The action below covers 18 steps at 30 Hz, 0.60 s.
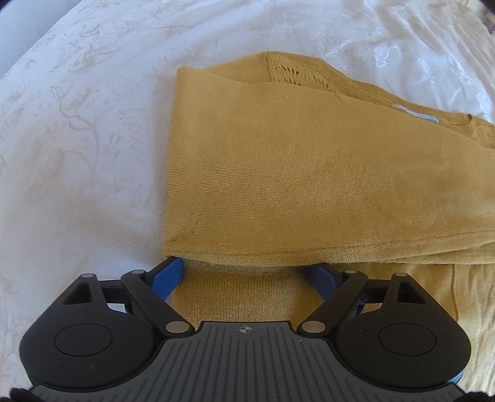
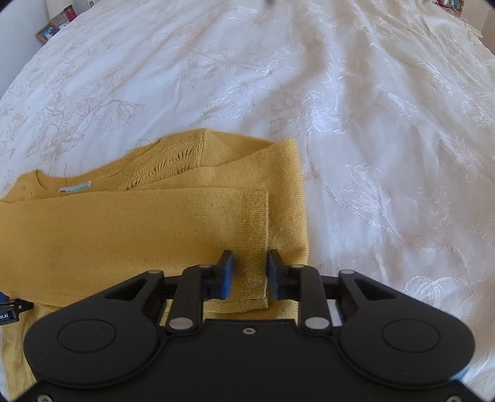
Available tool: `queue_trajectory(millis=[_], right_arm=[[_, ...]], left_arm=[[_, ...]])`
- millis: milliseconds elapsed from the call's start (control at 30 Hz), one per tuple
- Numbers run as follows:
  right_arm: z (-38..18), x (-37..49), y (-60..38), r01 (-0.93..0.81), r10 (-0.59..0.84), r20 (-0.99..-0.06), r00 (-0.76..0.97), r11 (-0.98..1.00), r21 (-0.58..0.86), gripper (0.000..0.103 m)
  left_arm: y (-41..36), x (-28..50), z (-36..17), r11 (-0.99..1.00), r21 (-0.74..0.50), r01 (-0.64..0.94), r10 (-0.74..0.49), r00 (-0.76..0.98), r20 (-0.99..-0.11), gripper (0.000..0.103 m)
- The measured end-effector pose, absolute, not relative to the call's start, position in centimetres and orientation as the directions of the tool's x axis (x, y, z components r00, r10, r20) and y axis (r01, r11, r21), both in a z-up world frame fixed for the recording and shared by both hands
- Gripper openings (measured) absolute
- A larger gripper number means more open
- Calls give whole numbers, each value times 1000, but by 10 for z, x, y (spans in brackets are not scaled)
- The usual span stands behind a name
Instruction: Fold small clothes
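Observation:
A mustard-yellow knitted sweater [image 1: 294, 173] lies partly folded on the bed, with a sleeve laid across its body. In the left wrist view my left gripper [image 1: 247, 266] stands wide open at the near edge of the folded layer; its blue fingers [image 1: 168, 275] reach under that edge, which hides their tips. In the right wrist view the sweater [image 2: 123, 235] shows its neck label [image 2: 75, 187] and the sleeve's ribbed cuff [image 2: 255, 235]. My right gripper [image 2: 249, 269] is open, its blue pads either side of the cuff without pressing it.
A white embroidered bedspread [image 2: 371, 139] lies under the sweater and spreads far to the right and back. A small bedside table with framed pictures [image 2: 49, 29] stands at the far left corner. Part of the other gripper [image 2: 9, 309] shows at the left edge.

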State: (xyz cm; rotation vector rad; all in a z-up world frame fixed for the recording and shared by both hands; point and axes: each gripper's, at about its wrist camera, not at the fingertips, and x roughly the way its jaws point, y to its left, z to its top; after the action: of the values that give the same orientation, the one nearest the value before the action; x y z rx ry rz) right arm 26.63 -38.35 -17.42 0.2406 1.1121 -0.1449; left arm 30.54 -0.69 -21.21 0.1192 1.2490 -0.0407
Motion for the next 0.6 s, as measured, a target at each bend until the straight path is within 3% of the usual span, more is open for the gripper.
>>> queue_trajectory(millis=[233, 600], right_arm=[[-154, 223, -385, 190, 46, -875, 482, 969, 155, 76], [-156, 114, -364, 165, 145, -910, 387, 961, 223, 79]], left_arm=[[1, 264, -190, 986, 110, 127, 57, 368, -928, 79], [40, 178, -168, 984, 108, 143, 52, 352, -934, 79]])
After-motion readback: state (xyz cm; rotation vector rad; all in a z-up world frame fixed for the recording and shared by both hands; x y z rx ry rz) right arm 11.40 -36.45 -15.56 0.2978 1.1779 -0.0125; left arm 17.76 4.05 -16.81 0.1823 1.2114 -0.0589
